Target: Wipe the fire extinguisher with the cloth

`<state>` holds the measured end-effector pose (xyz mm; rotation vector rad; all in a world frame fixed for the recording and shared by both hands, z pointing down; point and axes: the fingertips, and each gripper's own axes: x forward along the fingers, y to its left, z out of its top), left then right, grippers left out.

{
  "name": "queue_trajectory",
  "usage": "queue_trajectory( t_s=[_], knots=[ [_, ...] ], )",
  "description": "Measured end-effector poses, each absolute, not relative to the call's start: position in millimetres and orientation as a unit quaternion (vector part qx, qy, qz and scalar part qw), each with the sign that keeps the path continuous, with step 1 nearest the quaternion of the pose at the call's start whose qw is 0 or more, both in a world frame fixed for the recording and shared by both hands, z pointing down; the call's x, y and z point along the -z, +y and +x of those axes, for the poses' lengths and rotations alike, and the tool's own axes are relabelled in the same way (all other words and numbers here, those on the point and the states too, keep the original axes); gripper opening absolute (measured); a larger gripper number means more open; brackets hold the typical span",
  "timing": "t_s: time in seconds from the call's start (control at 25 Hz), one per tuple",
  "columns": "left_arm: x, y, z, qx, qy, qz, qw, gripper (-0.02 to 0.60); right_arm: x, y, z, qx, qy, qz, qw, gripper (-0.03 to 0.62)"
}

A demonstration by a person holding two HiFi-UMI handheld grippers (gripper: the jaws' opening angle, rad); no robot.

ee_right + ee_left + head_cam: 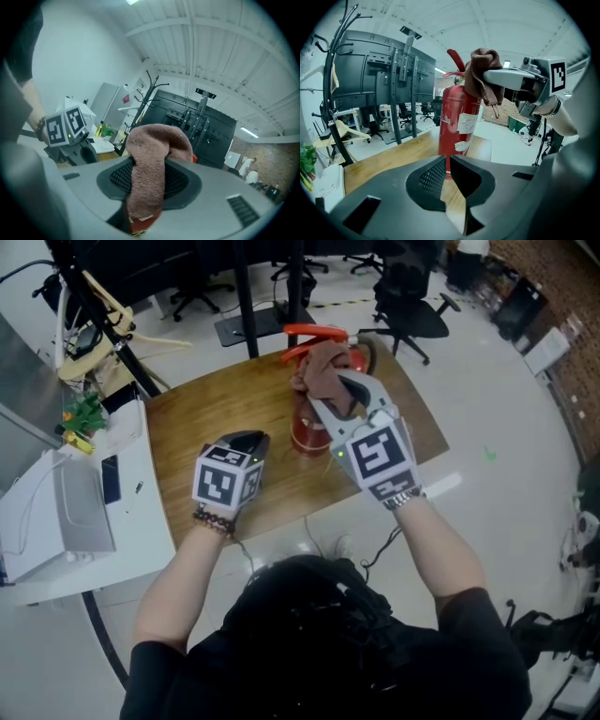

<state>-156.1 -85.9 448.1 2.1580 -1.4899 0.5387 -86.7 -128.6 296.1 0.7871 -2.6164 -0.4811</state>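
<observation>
A red fire extinguisher [302, 433] stands upright on the wooden table [197, 418]. In the left gripper view the extinguisher [457, 124] rises just ahead of my left gripper [447, 173], whose jaws are shut with nothing between them. My right gripper [330, 397] is shut on a brown cloth [322, 371] and holds it against the extinguisher's top, by the handle [314, 333]. In the right gripper view the cloth [150, 159] bulges out over the right gripper [149, 177] and hides the valve. My left gripper [246, 441] sits low, left of the cylinder.
A white desk [141, 502] with a printer [56, 512] borders the table on the left. A coat stand [335, 79] and a black monitor rack [389, 79] stand behind the table. An office chair [412, 310] is on the floor beyond its far right corner.
</observation>
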Motion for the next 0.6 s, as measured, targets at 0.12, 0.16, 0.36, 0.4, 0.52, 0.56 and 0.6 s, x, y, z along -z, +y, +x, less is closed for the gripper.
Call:
queue_trajectory(
  t_s=[0.12,0.16,0.36,0.4,0.52,0.56,0.6],
  knots=[
    [-448.0,-84.9,-157.7,-0.195,-0.545,0.782,0.231,0.023,-307.3,-134.0,-92.6,0.173,-0.925,0.275,0.194,0.152],
    [-447.8,-84.7,-158.4,-0.195,-0.546,0.782,0.232,0.023,-311.6,-135.1,-94.0,0.172,-0.925,0.275,0.199,0.152],
    [-448.9,-83.2,-161.7,-0.197,-0.547,0.779,0.235,0.023,-321.7,-135.5,-100.5,0.172,-0.923,0.277,0.203,0.152],
    [-449.2,-82.8,-161.9,-0.198,-0.547,0.779,0.235,0.023,-322.4,-134.5,-101.4,0.173,-0.923,0.276,0.203,0.152],
    [-451.3,-81.3,-162.0,-0.200,-0.547,0.778,0.236,0.023,-326.3,-130.6,-104.4,0.172,-0.925,0.272,0.203,0.152],
    [-452.2,-81.1,-161.6,-0.201,-0.547,0.778,0.236,0.023,-328.2,-129.5,-105.2,0.172,-0.925,0.270,0.204,0.152],
    [-452.5,-81.1,-161.1,-0.201,-0.547,0.778,0.237,0.023,-330.0,-128.6,-105.9,0.171,-0.925,0.269,0.205,0.152]
  ],
)
